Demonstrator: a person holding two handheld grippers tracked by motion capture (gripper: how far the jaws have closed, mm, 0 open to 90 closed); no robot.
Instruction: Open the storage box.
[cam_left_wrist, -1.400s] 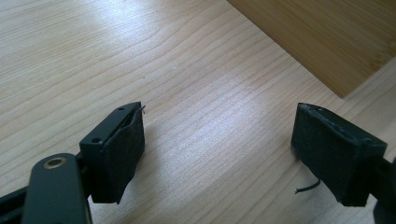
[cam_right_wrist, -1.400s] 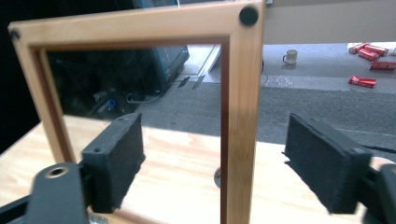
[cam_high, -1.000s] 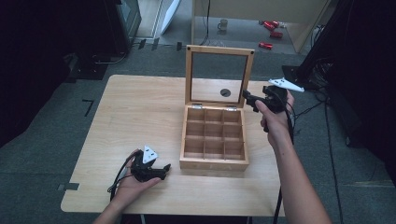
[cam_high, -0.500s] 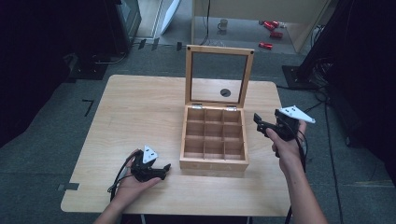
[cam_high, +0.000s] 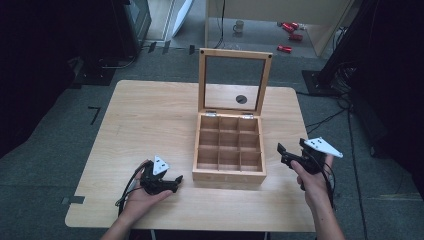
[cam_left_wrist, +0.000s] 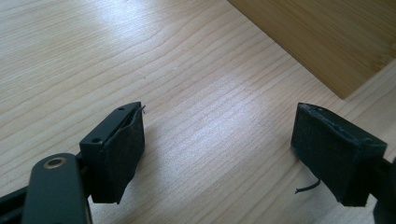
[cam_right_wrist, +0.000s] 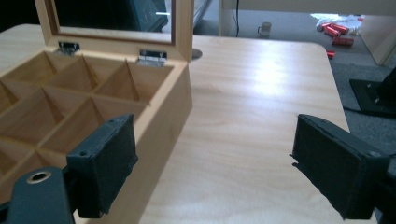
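Note:
A wooden box (cam_high: 229, 172) with several empty compartments stands mid-table, its glass-paned lid (cam_high: 235, 54) upright at the back. My left gripper (cam_high: 176, 182) rests on the table just left of the box's front corner, held in a hand; its jaws stand open over bare wood (cam_left_wrist: 217, 140), with the box corner (cam_left_wrist: 327, 37) ahead. To the right of the box, my right gripper (cam_high: 282, 154) is held a little above the table. It is open with nothing between its jaws (cam_right_wrist: 215, 154), and the box's right wall (cam_right_wrist: 163, 121) lies by its left jaw.
A small round dark hole (cam_high: 241, 99) sits in the tabletop behind the lid. The table's right edge (cam_high: 300, 150) runs close by the right hand. On the floor beyond lie a mug (cam_high: 240, 25) and red items (cam_high: 290, 35).
The right gripper has come down and toward the front, from beside the lid's upper right corner to beside the box's front right. The left gripper has stayed put.

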